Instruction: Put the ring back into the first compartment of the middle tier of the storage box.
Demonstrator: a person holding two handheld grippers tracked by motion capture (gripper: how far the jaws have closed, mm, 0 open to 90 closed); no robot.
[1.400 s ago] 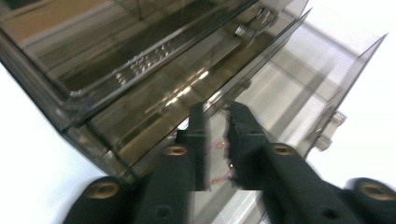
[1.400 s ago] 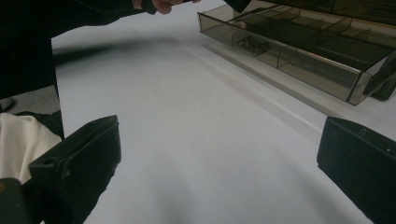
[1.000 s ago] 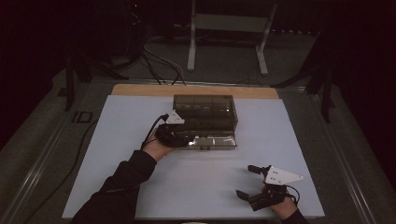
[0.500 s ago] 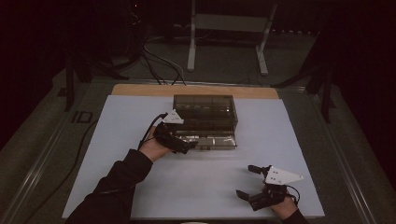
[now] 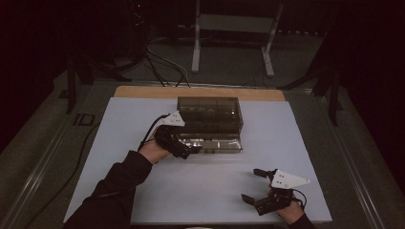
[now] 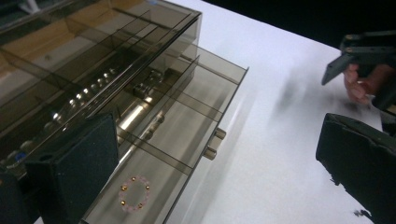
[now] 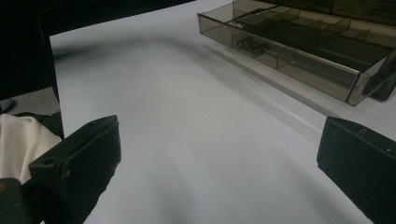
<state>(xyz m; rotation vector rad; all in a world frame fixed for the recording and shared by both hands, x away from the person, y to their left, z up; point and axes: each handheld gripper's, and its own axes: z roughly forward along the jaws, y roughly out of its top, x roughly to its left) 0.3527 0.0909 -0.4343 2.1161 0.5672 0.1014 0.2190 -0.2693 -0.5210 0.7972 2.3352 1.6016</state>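
A: Where is the smoky transparent plastic drawer box point(image 5: 208, 116)?

B: It stands at the far middle of the pale blue table top point(image 5: 215, 191). Its lowest drawer point(image 6: 187, 135) is pulled out toward the near side, and a small pink and gold bead bracelet point(image 6: 134, 193) lies in it.

A: And the left gripper point(image 5: 184, 149)?

B: It is at the drawer's left front corner with jaws spread wide, holding nothing.

A: The right gripper point(image 5: 257, 186)?

B: It is near the right front edge, well apart from the box, jaws open too.
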